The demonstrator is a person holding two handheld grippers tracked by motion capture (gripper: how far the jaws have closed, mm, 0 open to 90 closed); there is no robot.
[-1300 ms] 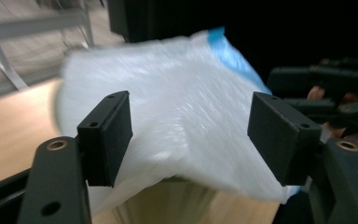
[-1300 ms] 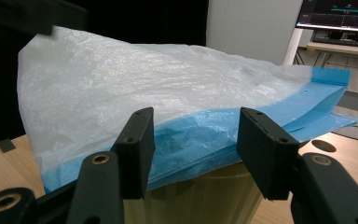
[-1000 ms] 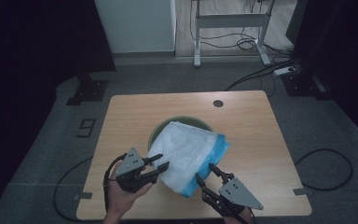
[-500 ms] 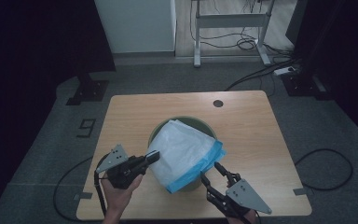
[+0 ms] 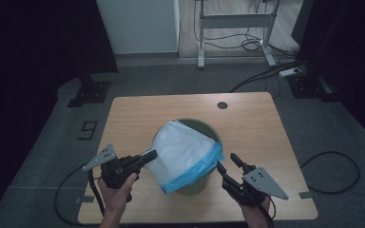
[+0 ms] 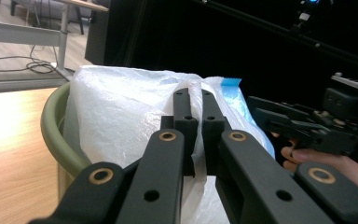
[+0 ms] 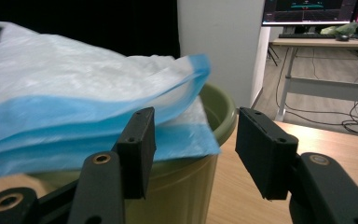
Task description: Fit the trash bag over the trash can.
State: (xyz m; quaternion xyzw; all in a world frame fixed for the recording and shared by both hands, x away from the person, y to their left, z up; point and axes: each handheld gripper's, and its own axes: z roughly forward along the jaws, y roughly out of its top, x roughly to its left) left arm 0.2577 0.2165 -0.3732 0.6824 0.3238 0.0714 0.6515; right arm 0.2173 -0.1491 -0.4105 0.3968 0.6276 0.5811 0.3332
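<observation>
The left claw (image 5: 151, 154) pinched the white bag (image 5: 183, 149) draped over the green bin (image 5: 200, 184) on the desk (image 5: 247, 118) — the right claw (image 5: 226, 161) stood spread just beside it.

bin liner (image 5: 183, 149): thin crinkled plastic film, milky white and translucent, with a smoother blue band along its hem
waste bin (image 5: 208, 129): olive-green moulded plastic, smooth, soft sheen on the rounded rim
table (image 5: 138, 118): pale wood-grain top, smooth, matt with a faint glare
left claw (image 6: 194, 100): matt black hard plastic jaws, brass-coloured metal rivets at the joints
right claw (image 7: 193, 147): the same matt black plastic, flat pads faintly grainy, brass-coloured rivets
plate on right claw (image 5: 265, 183): flat grey sheet, dull finish
floor (image 5: 47, 142): grey carpet, rough and matt
</observation>
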